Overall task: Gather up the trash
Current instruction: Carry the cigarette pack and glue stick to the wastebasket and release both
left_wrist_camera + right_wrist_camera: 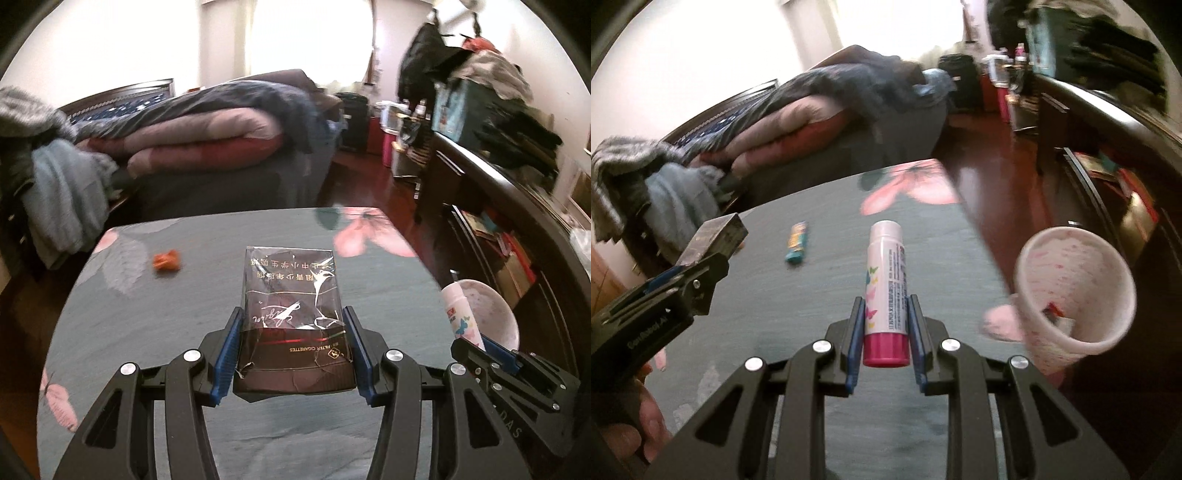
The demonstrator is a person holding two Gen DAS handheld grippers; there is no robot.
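My left gripper [292,317] is shut on a dark brown cigarette pack [291,295] in torn cellophane, held above the grey-green flowered tabletop [184,332]. My right gripper [885,301] is shut on a white stick tube with a pink cap [885,280], butterflies printed on its side. A white paper cup [1075,291] speckled pink sits just right of the tube, with scraps inside. An orange crumpled wrapper [167,261] lies on the table's far left. A teal wrapper [798,245] lies ahead, left of the tube. The left gripper [701,266] with the pack [716,236] shows at the left of the right wrist view.
A bed with piled quilts [207,136] stands beyond the table. A dark cabinet [517,229] loaded with clothes and books runs along the right, with red-brown floor [997,177] between. A person's hand [639,417] holds the left gripper's handle.
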